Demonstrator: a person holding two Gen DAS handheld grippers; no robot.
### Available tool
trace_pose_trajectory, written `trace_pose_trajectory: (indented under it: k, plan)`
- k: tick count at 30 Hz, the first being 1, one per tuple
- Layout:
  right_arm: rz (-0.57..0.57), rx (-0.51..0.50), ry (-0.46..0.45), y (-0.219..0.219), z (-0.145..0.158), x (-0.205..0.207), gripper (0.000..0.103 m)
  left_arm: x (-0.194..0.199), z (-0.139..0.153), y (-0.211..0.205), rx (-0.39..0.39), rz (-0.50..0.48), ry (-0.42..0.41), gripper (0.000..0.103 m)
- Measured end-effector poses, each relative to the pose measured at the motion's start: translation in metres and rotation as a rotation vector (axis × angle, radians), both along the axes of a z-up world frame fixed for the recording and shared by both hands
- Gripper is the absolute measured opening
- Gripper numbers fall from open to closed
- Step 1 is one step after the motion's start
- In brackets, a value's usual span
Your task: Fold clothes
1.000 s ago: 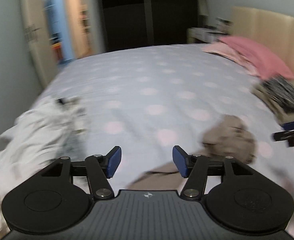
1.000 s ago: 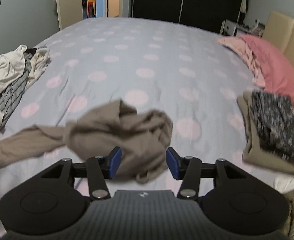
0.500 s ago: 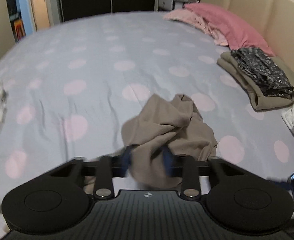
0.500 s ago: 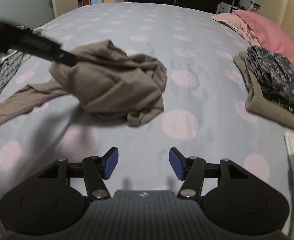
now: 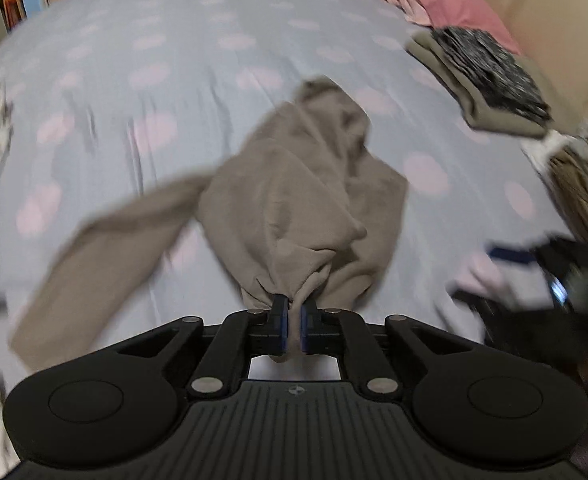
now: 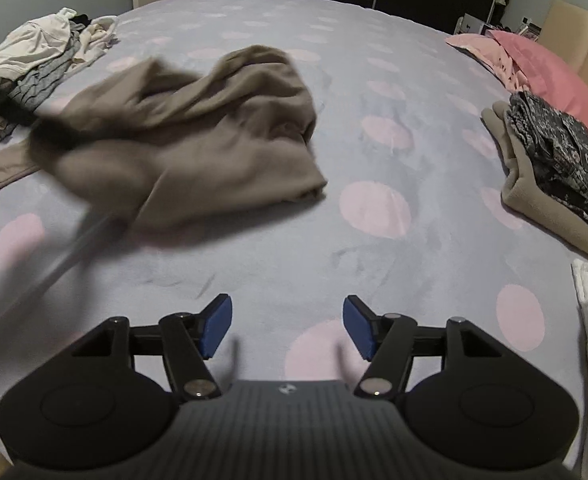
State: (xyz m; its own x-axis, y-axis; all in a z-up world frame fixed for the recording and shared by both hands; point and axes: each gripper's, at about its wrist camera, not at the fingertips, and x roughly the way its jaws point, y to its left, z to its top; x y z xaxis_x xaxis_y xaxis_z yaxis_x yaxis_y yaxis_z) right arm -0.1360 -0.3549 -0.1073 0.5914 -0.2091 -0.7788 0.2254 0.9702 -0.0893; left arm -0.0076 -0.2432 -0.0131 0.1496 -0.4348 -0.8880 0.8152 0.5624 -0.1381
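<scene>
- The brown garment (image 5: 294, 200) lies crumpled near the middle of the dotted bedspread (image 5: 214, 32). Its bunched body runs from my left gripper (image 5: 293, 322) away toward the far end of the bed, and one long sleeve (image 5: 106, 248) trails off flat to the left of that body.
- In the right wrist view the same brown garment (image 6: 214, 132) spreads wider than it is deep, its sleeve end reaching the left side of the spread; the left part of it is blurred.
- Round the garment the bedspread is bare on the far side and on the near right. A pile of unfolded clothes (image 6: 42, 60) sits left of the garment at the bed's edge. A folded stack (image 6: 558, 168) sits well to the garment's right, with pink pillows (image 6: 542, 68) beyond it by the headboard (image 6: 582, 40).
- My left gripper has just pressed together and pinches a gathered fold at the near edge of the garment; cloth shows between the blue pads and hangs below them.
- My right gripper (image 6: 286, 326) has its jaws spread, having just been widening, with nothing between them. It hangs over bare bedspread, the garment lying beyond it and to its left, apart from its fingertips.
- In the left wrist view, my right gripper shows only as a dark blur to the right of the garment.
</scene>
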Motion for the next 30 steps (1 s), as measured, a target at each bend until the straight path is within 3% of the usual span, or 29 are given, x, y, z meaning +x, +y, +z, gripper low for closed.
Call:
trace_pose_trajectory:
  k: [4, 13, 18, 24, 30]
  plan:
    - [0.023, 0.015, -0.007, 0.011, 0.005, -0.003, 0.065, -0.038, -0.004, 0.036, 0.009, 0.002, 0.069, 0.004]
    - [0.024, 0.166, -0.017, 0.036, 0.021, -0.017, 0.065, -0.094, -0.024, 0.082, 0.059, -0.055, 0.214, 0.002]
    - [0.055, 0.197, -0.030, 0.054, 0.027, -0.017, 0.059, -0.096, -0.010, 0.091, 0.042, -0.046, 0.144, 0.006]
    - [0.105, 0.197, -0.045, 0.072, 0.033, -0.016, 0.055, -0.082, 0.018, 0.089, -0.046, 0.018, 0.017, 0.043]
    - [0.069, 0.261, -0.078, 0.077, 0.034, -0.005, 0.051, -0.048, 0.011, 0.064, -0.066, 0.090, -0.050, 0.046]
